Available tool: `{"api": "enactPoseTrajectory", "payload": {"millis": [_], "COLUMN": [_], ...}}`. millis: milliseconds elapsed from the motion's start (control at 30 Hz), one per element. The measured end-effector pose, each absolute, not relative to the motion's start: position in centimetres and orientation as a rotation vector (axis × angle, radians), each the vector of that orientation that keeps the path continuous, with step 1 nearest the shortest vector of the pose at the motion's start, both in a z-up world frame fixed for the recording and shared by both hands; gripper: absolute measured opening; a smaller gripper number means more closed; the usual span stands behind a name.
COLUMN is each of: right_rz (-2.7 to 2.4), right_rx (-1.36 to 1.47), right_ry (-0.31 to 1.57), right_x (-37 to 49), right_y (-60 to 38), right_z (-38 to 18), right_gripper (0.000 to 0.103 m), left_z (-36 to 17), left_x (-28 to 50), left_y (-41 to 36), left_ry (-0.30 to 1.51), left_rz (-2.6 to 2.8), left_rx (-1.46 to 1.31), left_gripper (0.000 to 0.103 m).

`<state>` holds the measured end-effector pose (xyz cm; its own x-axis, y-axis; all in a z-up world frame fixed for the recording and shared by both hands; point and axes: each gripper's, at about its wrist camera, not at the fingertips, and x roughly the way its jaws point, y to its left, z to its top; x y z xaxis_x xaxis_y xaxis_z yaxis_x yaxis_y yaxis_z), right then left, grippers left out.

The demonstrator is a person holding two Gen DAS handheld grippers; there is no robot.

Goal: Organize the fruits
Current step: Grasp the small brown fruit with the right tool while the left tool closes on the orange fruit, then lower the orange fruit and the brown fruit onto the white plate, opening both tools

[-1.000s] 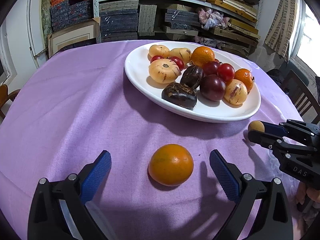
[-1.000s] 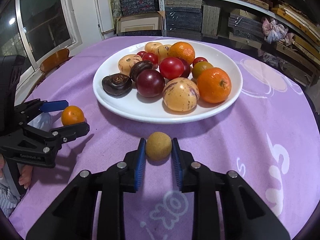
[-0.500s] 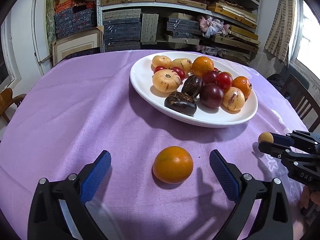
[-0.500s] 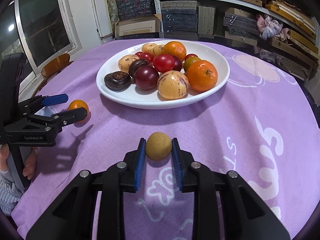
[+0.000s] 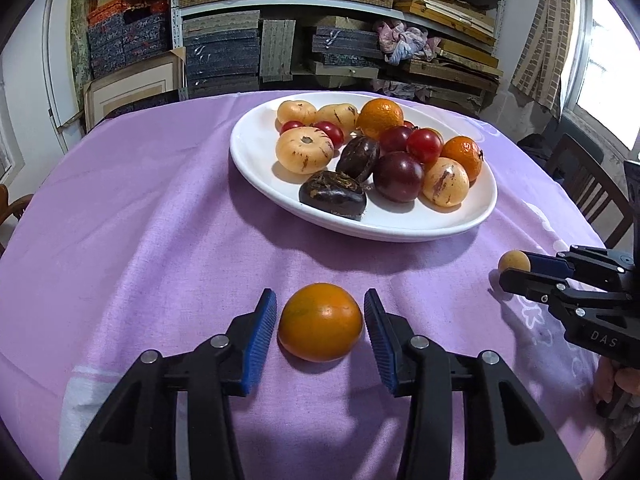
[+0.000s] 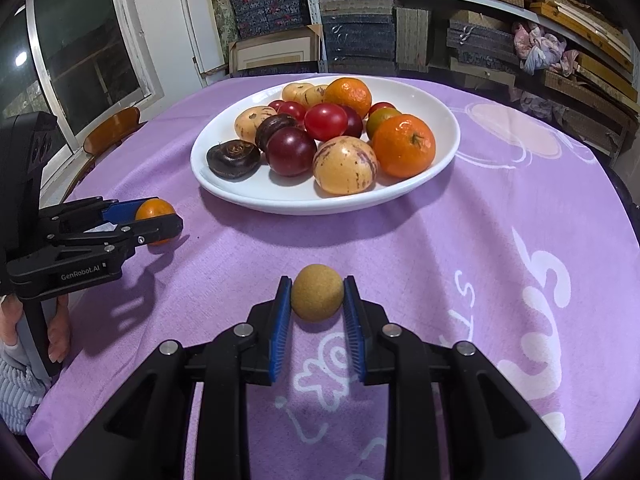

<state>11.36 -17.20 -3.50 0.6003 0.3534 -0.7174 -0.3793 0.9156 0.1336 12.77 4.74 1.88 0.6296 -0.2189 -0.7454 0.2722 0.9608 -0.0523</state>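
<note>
Left gripper [image 5: 320, 320]: jaws closing around the orange fruit [image 5: 320, 322], which sits on the cloth between the blue pads; a thin gap shows on each side, so the pads do not yet press it.
Right gripper [image 6: 317, 300]: clamped on the small tan fruit [image 6: 317, 298], both blue pads against its sides; the fruit rests on or just above the cloth, I cannot tell which.
Orange fruit, place: near edge of the table, left of the tan fruit, short of the plate's near rim.
Tan fruit, place: near edge of the table, toward the right side, just short of the plate.
Plate [image 6: 440, 152]: white, oval, at the middle of the table, holding oranges, red and dark purple round fruits, pale striped fruits and two dark wrinkled ones.
Tablecloth [image 5: 140, 220]: purple, with white printed figures on the right part.
Person's fingers [image 6: 58, 336]: wrapped round the left gripper's handle, at the left edge of the right wrist view.
Shelves [image 5: 320, 40]: behind the far edge of the table, stacked with flat boxes.
</note>
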Motion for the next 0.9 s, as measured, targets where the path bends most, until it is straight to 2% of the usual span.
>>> {"api": "enactPoseTrajectory", "payload": {"millis": [67,100,533,733,900], "right_rz": [0.425,0.425,0.439,0.43,0.36], "right_rx": [-0.031,-0.032,-0.037,0.012,-0.014], "right_ry": [0.825,0.824,0.795,0.624,0.571], "right_x": [11.4,11.4,10.6,8.8,11.9], "right_y": [-17.2,-17.2,-17.1,-18.6,-19.2], "right_z": [-3.5,-3.5,-2.9,2.7,7.6], "right_gripper": [0.026,0.025,0.025,0.025,0.025], "left_z": [1.8,1.8,3.1,7.8,10.6], "left_x": [12.7,12.7,11.7,13.9,18.2], "left_y": [4.4,4.4,4.3,4.3,3.5], "left_ry": [0.846,0.844,0.783,0.707,0.697], "left_rz": [-0.288,-0.286,-0.321,-0.309,-0.293], "left_rx": [0.083,0.082,0.051,0.068,0.085], "left_gripper": [0.045,0.04,0.04,0.04,0.04]}}
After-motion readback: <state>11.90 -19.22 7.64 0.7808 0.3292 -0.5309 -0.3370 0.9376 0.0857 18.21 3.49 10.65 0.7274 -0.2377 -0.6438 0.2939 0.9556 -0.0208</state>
